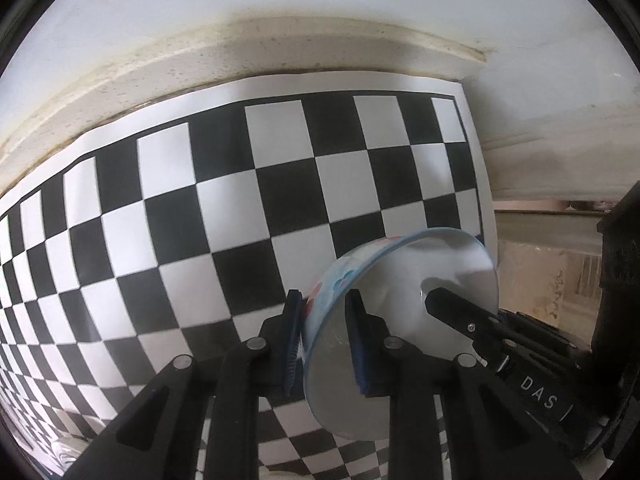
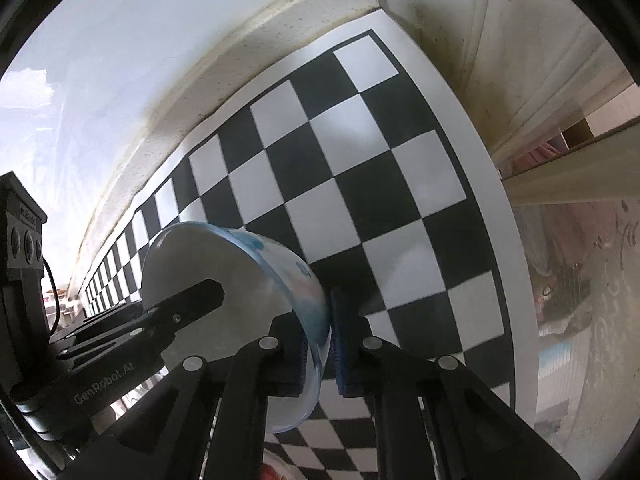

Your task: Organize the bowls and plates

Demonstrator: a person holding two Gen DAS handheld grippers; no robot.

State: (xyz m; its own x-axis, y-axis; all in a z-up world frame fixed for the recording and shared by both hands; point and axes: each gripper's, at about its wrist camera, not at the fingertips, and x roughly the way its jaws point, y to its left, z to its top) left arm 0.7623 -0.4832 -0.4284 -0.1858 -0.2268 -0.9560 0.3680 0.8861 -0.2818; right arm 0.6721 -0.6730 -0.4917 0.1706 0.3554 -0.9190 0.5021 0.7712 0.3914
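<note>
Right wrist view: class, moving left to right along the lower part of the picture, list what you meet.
Left gripper reaching into the bowl → white inside of the bowl → right gripper clamped on the bowl's blue-patterned wall → checkerboard sheet → patterned floor.

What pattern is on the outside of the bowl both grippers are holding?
White bowl with red and blue floral blotches and a blue rim, clearest in the left wrist view.

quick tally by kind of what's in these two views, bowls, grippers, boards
bowl: 1, white with a blue rim, clamped at its wall by both grippers
grippers: 2, left gripper and right gripper
checkerboard sheet: 1
total: 4
</note>
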